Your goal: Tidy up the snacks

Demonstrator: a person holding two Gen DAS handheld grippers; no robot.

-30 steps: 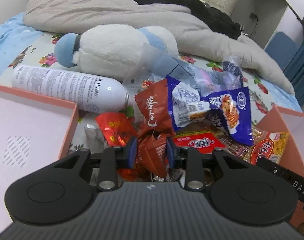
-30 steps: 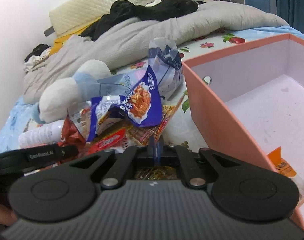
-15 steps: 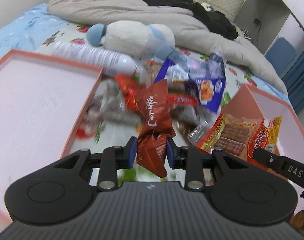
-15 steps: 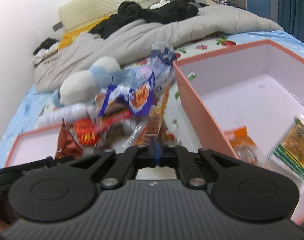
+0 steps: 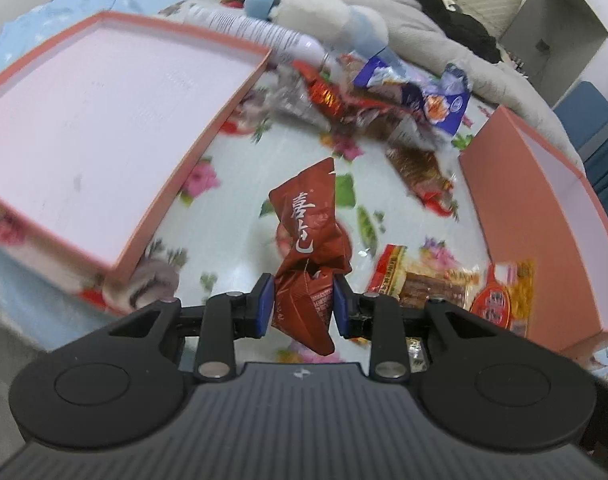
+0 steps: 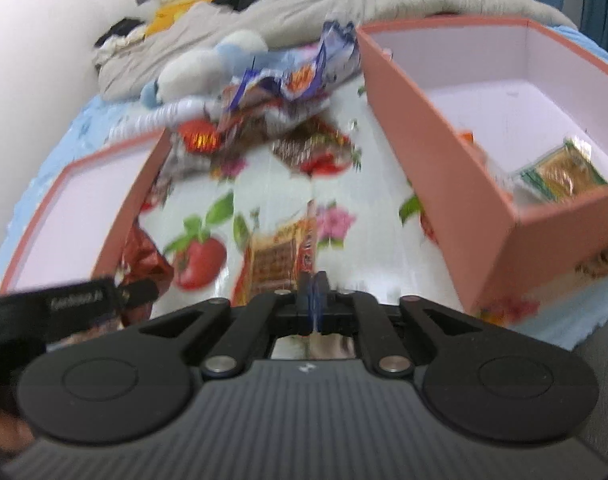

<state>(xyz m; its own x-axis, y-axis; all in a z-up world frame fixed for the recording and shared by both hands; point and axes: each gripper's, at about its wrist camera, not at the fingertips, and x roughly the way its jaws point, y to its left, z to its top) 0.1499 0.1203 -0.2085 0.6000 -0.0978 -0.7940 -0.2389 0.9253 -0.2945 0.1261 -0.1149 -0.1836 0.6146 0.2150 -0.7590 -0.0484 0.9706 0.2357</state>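
Observation:
My left gripper [image 5: 302, 304] is shut on a red-brown snack packet [image 5: 309, 236] with white characters and holds it above the floral sheet. It also shows in the right wrist view [image 6: 144, 256]. My right gripper [image 6: 312, 300] is shut on the edge of a clear packet of brown snack with red and yellow print [image 6: 280, 256], seen too in the left wrist view [image 5: 443, 286]. A shallow pink lid [image 5: 208, 132] lies left. A deeper pink box [image 6: 435, 148] stands right and holds two small packets [image 6: 563, 172]. The snack pile [image 5: 387, 96] lies beyond.
A white spray bottle [image 5: 256, 32] and a white and blue plush toy [image 5: 323, 12] lie behind the pile. A grey blanket [image 5: 423, 28] and dark clothes cover the far bed. Bare floral sheet [image 5: 240, 216] lies between lid and box.
Both grippers have lifted and pulled back from the pile with their packets. The lid and the box now show more from above.

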